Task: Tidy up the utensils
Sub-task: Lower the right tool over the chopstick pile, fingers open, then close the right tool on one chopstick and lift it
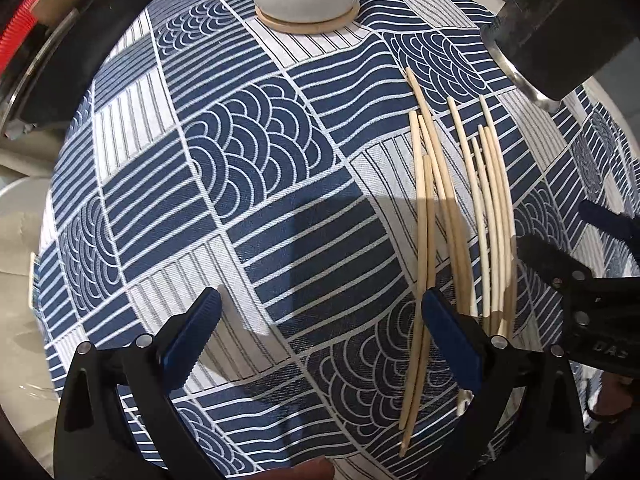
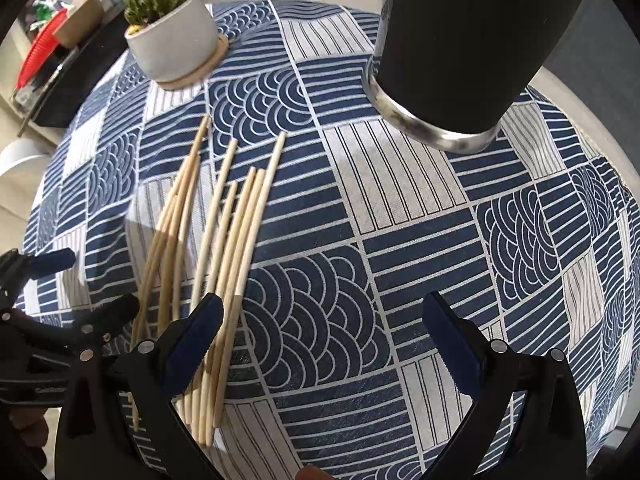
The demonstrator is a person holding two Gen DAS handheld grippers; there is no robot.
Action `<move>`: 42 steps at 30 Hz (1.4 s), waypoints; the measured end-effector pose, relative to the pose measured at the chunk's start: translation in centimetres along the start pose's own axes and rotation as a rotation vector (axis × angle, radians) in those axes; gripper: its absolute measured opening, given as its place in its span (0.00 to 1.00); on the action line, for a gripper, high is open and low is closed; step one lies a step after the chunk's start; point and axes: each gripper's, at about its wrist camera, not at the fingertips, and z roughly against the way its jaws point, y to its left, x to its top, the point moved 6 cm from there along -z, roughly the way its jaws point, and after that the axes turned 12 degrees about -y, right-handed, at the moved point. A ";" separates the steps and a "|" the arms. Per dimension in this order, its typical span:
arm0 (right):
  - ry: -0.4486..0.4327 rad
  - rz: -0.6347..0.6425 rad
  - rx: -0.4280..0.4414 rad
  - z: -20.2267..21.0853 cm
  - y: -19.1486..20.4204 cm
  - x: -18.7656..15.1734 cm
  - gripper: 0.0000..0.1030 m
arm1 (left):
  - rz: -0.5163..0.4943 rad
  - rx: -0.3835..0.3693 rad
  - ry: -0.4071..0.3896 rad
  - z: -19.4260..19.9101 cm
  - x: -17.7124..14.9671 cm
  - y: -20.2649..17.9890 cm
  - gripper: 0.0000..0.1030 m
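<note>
Loosely heaped chopsticks [image 2: 224, 248], both tools wide, left tool [image 1: 320, 336], right tool [image 2: 324, 336], beside them.

Chopsticks [image 2: 224, 248] on tablecloth [image 2: 400, 208], between planter [image 2: 172, 40] and tumbler [image 2: 460, 48].

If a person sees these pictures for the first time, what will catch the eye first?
First the blue and white patterned tablecloth that covers the whole table. Then the loose wooden chopsticks lying on it between both open grippers, left gripper and right gripper. Behind stand a black cup and a potted cactus.
</note>
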 end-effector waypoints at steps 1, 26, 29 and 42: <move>0.007 0.006 -0.009 -0.2 0.0 0.0 0.92 | -0.005 0.001 -0.005 -0.1 0.0 -0.1 0.96; 0.048 -0.002 -0.022 -2.0 0.8 1.2 0.94 | -0.137 -0.003 -0.113 -1.3 2.9 1.0 0.96; 0.062 -0.007 -0.021 -2.2 0.5 1.1 0.94 | -0.116 0.003 -0.128 -1.2 2.8 1.3 0.96; 0.051 -0.003 -0.024 0.1 0.5 0.3 0.07 | -0.113 -0.001 -0.174 1.7 0.7 2.4 0.48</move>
